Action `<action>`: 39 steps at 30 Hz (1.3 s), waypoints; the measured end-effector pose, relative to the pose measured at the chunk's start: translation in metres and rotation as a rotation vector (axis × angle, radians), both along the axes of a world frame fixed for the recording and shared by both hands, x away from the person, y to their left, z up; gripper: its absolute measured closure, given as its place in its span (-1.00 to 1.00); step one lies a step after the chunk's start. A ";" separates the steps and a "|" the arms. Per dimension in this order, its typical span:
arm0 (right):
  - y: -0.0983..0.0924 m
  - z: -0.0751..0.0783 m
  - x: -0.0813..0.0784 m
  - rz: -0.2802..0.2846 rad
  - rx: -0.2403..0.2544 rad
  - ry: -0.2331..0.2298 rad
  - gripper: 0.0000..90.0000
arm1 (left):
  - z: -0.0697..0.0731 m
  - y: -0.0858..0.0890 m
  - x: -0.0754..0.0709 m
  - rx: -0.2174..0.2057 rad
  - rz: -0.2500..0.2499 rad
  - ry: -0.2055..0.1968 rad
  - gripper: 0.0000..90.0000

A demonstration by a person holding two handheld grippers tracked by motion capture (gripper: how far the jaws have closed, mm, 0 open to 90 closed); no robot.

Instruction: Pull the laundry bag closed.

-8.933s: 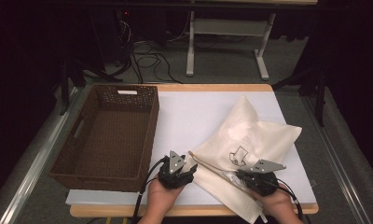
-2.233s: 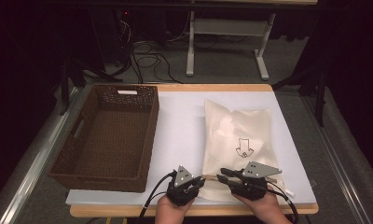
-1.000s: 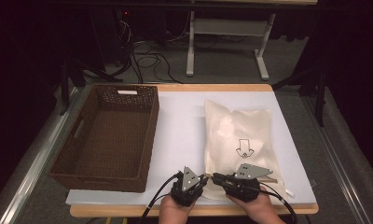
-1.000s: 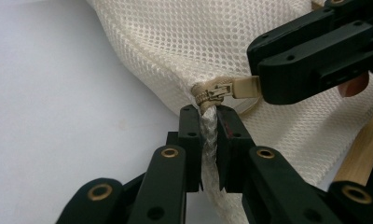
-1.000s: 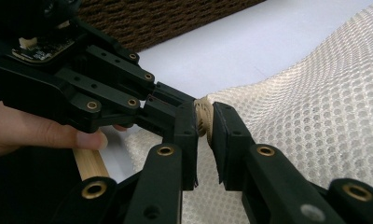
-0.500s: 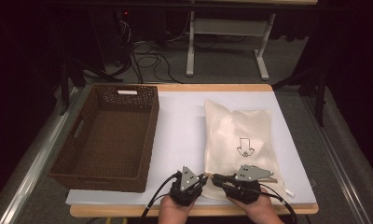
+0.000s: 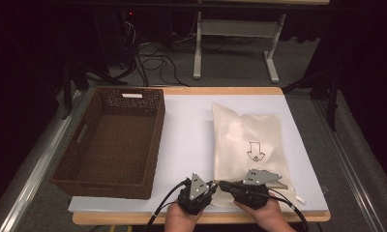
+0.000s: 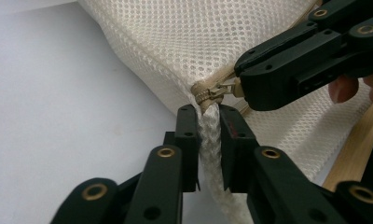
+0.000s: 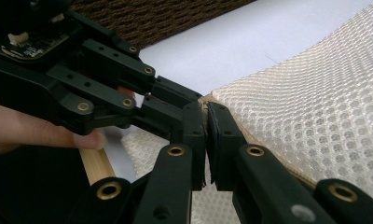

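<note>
Cream mesh zip bag with a black arrow print (image 7: 247, 145) lies flat on the right half of the white worktop (image 7: 186, 130), long axis running near to far, near edge close to the worktop's near edge. Its near-left corner is where both tools meet.

Left hand-held gripper (image 8: 208, 119): jaws pinching the bag's near-left corner fabric, a bunched strip of mesh clamped between the pads, right below the beige zipper end (image 8: 204, 92). Its jaws have just been opening slightly, fabric between them and pads on it.

Right hand-held gripper (image 9: 206, 116): jaws pressed together on the beige zipper pull tab (image 8: 229, 86), seen from the left gripper view; they have just been closing, the tab between them.

In the high view, the left hand-held gripper (image 7: 212, 186) and the right one (image 7: 223, 185) sit tip to tip at the near edge, a hand behind each.

Dark brown woven rectangular basket (image 7: 85, 159) sits on the left half of the worktop, well apart from the bag.
</note>
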State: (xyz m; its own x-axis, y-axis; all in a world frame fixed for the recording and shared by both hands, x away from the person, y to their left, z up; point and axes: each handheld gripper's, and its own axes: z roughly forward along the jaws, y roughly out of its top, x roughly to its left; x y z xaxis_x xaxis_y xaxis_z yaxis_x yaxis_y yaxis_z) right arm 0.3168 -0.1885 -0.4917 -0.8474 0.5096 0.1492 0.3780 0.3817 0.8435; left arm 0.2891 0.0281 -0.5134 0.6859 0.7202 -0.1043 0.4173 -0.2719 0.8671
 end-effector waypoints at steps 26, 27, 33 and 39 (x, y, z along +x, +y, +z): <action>-0.007 0.003 0.004 -0.022 0.014 -0.001 0.97 | 0.010 0.012 0.001 -0.126 -0.002 0.030 0.93; -0.007 0.003 0.003 -0.024 0.011 -0.003 0.97 | 0.010 0.011 0.001 -0.112 -0.003 0.024 0.92; -0.006 0.002 0.002 -0.005 0.004 0.001 0.97 | 0.002 0.015 0.010 -0.147 -0.020 0.086 0.72; -0.005 0.000 0.002 -0.004 -0.004 0.004 0.97 | -0.001 0.016 0.015 -0.166 -0.043 0.106 0.66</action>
State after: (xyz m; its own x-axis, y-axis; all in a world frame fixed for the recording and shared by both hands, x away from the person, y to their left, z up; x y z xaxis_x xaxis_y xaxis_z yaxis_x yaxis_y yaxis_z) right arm 0.3185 -0.1933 -0.4913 -0.8449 0.5135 0.1501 0.3825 0.3837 0.8405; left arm 0.3042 0.0441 -0.5146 0.6946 0.6574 -0.2921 0.4995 -0.1485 0.8535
